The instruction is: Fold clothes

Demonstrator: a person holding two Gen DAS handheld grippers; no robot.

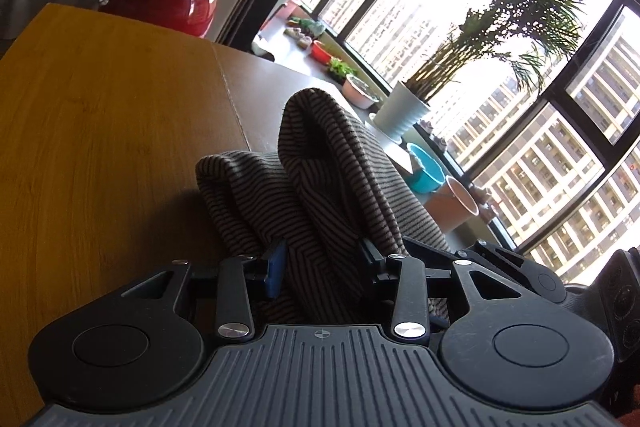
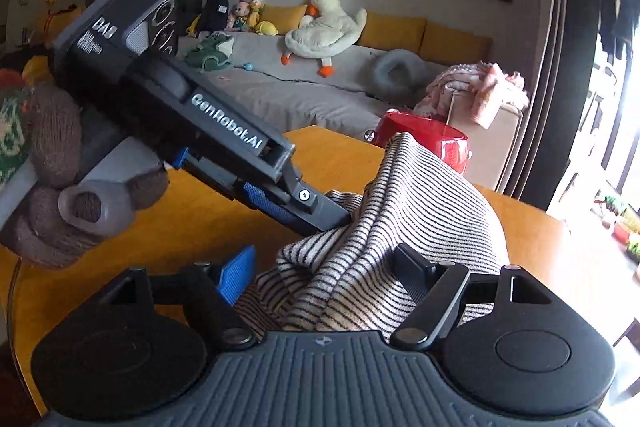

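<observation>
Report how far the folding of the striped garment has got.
Done: little; the striped garment is bunched on the wooden table. In hand: cloth sits between the fingers of the left gripper and the right gripper. Left: flattening and folding it.

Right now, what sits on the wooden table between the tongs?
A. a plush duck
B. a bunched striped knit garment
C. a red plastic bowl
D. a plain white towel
B: a bunched striped knit garment lies on the wooden table, between both tongs.
</observation>
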